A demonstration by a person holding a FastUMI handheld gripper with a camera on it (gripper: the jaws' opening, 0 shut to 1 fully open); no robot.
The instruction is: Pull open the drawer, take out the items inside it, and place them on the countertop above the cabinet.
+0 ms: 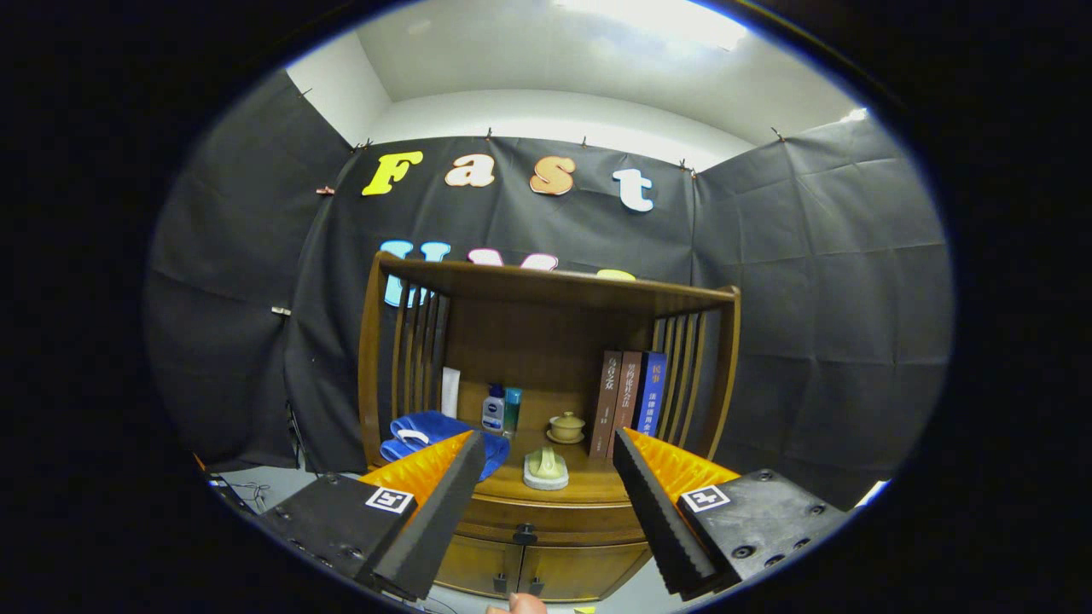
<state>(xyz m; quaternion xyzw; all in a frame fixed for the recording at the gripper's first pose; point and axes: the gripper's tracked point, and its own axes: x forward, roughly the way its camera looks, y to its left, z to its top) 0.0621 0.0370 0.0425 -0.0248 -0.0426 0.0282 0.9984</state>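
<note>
Wooden drawer point(546, 514): shut, a curved front just under the bench top of the cabinet, seen between the two fingers and beyond them; a small dark knob point(525, 535) sits at its middle.
Cabinet point(546, 563): brown wood, two lower doors below the drawer, each with a small dark pull near the centre seam.
Bench point(589, 486): the cabinet's top surface, under a slatted wooden hutch point(546, 290) with a solid back.
On the bench, front: a pale green piece on a round white base point(546, 470), near the front edge and between the fingers.
On the bench, left: a folded blue cloth point(426, 432), partly behind the left finger.
On the bench, back: a white tube point(450, 391), a clear bottle with a blue label point(493, 409) and a teal bottle point(512, 409) just beside it, a small lidded cup on a saucer point(566, 426).
On the bench, right: three upright books point(627, 401), two brown and one blue, touching each other.
Tongs point(546, 503): spread wide, holding nothing, well short of the drawer.
Person: a fingertip point(516, 605) shows below the tongs.
</note>
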